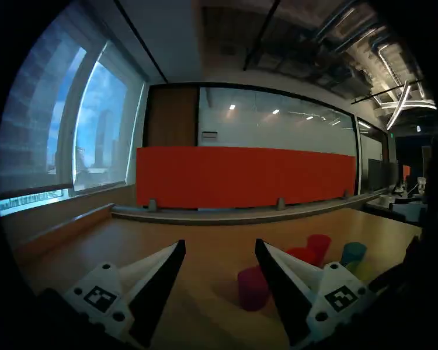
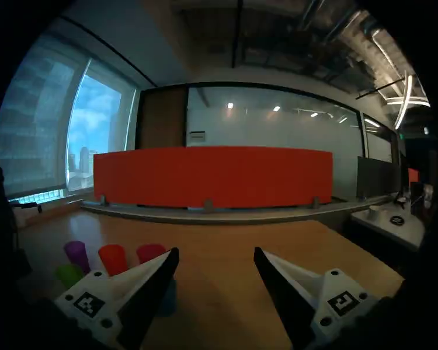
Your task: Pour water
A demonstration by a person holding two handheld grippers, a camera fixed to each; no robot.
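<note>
Ahead-right of left gripper point(image 1: 219, 241) jaws, cups point(image 1: 253, 287)

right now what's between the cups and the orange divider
Just bare table between the cups and divider, in both gripper views.

Five coloured cups point(image 2: 113, 258), one wooden table point(image 2: 230, 274), one orange divider panel point(image 2: 213, 175)

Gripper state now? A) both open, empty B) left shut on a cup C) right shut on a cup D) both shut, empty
A: the left gripper and right gripper each have their jaws set wide apart with nothing between, and the cups stand free on the table.
</note>
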